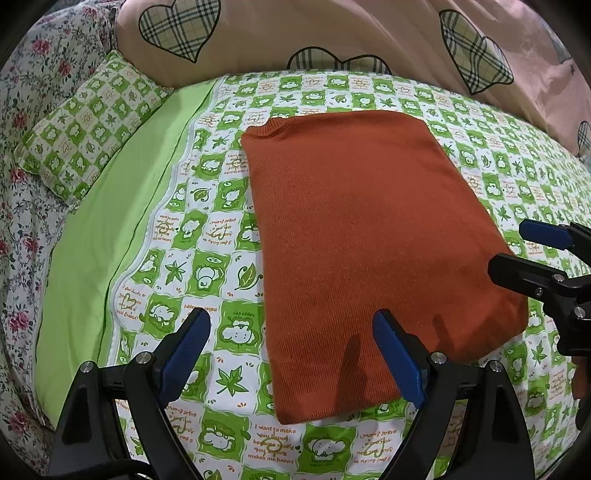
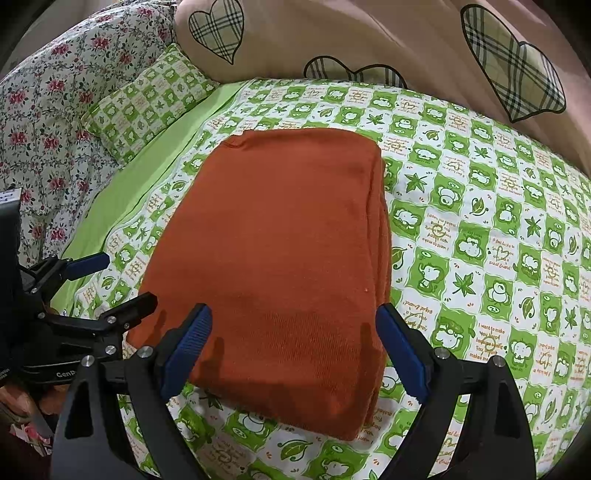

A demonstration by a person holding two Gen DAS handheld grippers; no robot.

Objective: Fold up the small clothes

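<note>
A rust-orange knit garment (image 1: 362,236) lies folded into a flat rectangle on the green-and-white patterned bedsheet (image 1: 207,229). It also shows in the right wrist view (image 2: 280,258). My left gripper (image 1: 291,332) is open and empty, hovering above the garment's near left corner. My right gripper (image 2: 293,325) is open and empty above the garment's near edge. The right gripper shows in the left wrist view (image 1: 513,247) beside the garment's right edge. The left gripper shows in the right wrist view (image 2: 122,280) at the garment's left edge.
A matching green checked pillow (image 1: 92,122) lies at the far left on a plain green sheet strip (image 1: 96,236). A pink duvet with plaid hearts (image 1: 332,33) is piled along the back. Floral fabric (image 1: 22,147) borders the left side.
</note>
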